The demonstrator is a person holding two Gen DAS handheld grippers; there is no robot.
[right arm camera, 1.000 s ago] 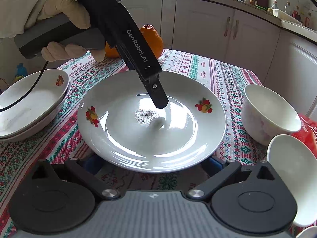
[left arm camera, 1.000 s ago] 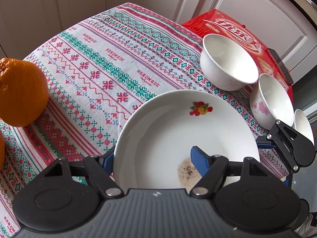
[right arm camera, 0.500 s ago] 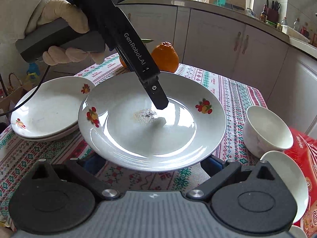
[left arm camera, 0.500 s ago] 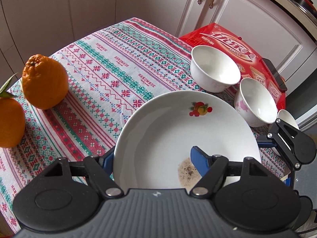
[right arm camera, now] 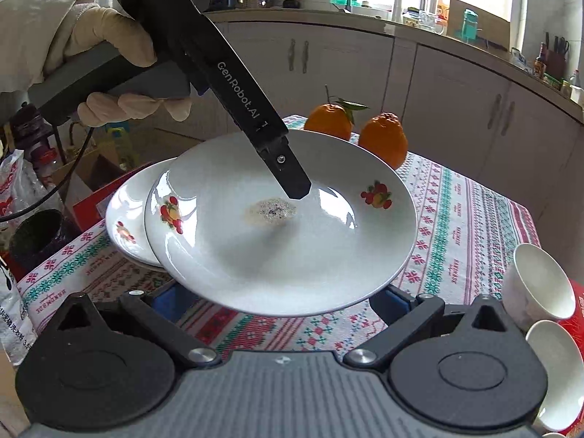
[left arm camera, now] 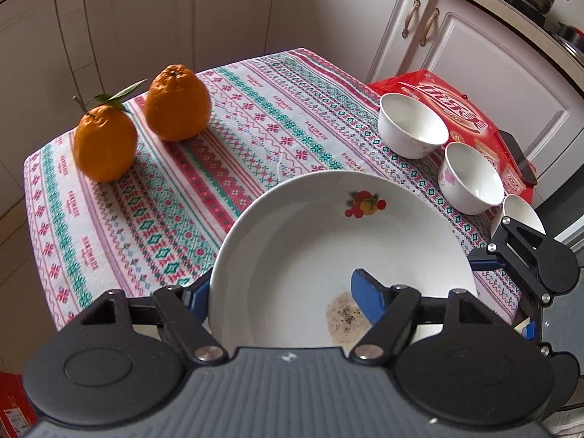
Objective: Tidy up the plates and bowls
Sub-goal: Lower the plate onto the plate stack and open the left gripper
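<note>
Left tool (left arm camera: 281, 292) pinching plate (left arm camera: 328, 241) rim; plate lifted higher off tablecloth (left arm camera: 164, 197); right tool (right arm camera: 281, 301) state unclear.

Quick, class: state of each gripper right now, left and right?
Left gripper: shut on the plate.
Right gripper: fingers under the plate's near edge; grip cannot be told.

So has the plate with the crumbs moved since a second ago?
Yes. The plate has lifted off the tablecloth and shifted left, now overlapping the stacked plates.
</note>
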